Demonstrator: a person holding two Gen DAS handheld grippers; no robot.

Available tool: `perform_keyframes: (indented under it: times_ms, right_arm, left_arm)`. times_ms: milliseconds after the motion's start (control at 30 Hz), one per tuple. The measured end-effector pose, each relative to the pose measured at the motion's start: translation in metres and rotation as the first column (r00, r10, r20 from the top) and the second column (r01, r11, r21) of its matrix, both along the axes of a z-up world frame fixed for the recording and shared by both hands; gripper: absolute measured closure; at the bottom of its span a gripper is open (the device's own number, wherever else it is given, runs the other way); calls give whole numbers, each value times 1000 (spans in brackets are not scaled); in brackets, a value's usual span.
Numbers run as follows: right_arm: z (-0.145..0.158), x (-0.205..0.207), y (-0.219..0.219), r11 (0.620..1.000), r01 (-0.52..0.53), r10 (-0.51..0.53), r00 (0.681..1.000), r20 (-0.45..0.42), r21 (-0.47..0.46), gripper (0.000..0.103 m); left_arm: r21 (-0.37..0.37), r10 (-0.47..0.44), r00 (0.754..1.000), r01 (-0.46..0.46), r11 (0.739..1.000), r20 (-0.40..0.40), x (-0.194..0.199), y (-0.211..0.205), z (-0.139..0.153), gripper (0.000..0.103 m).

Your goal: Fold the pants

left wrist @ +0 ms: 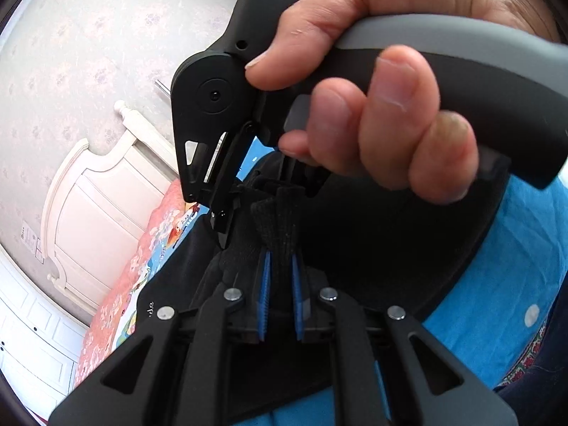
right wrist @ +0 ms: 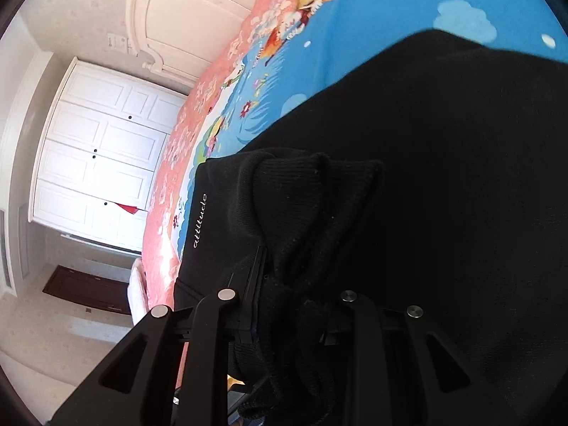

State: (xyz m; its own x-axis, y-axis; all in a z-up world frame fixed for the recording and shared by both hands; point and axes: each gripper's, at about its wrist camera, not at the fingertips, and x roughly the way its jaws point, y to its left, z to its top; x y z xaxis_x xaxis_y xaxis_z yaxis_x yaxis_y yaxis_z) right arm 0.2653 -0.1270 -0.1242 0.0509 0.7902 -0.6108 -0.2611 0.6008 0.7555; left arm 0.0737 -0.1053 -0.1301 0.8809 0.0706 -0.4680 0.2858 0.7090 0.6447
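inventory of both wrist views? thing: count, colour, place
pants: one, black, on the bed, ribbed cuffs bunched in both tongs
bedsheet: one, blue cartoon print with pink floral border, under the pants
headboard: one, white, at the wall
wardrobe: one, white panelled doors, beside the bed
left tongs: black, blue pads, shut on cuff
right tongs: black, shut on cuff
hand: one, gripping the right tongs' handle

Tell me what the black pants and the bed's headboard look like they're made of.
Black pants: soft knit fabric, matte; the ribbed cuff bunches in folds and shows lint specks. Probably cotton or a blend.
Headboard: looks like painted wood, smooth off-white satin finish with carved panels and a turned finial; could be moulded board.
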Motion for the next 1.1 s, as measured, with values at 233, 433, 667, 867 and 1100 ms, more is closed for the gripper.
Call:
perform_keyframes:
  times_ms: [233, 433, 667, 867, 1100]
  right_arm:
    - [-10, 5, -1, 1000, 20, -20, 1000, 3, -19, 80]
    - [-5, 5, 3, 998, 24, -23, 999, 22, -59, 81]
    - [8, -2, 2, 995, 36, -32, 999, 40, -88, 81]
    - [7, -5, -1, 993, 34, -30, 999, 43, -111, 81]
    - [3, -5, -2, 986, 51, -41, 997, 64, -156, 81]
  left_arm:
    - [-113, -29, 996, 19, 993, -87, -3, -4, -6, 63]
    - [-430, -19, 994, -30, 902, -108, -29, 45, 46, 45]
    - [-710, 294, 935, -345, 613, -200, -33, 203, 74, 84]
    - [-647, 308, 849, -527, 551, -429, -20, 251, 19, 101]
    - [-603, 320, 861, -506, 617, -396, -26, 242, 21, 101]
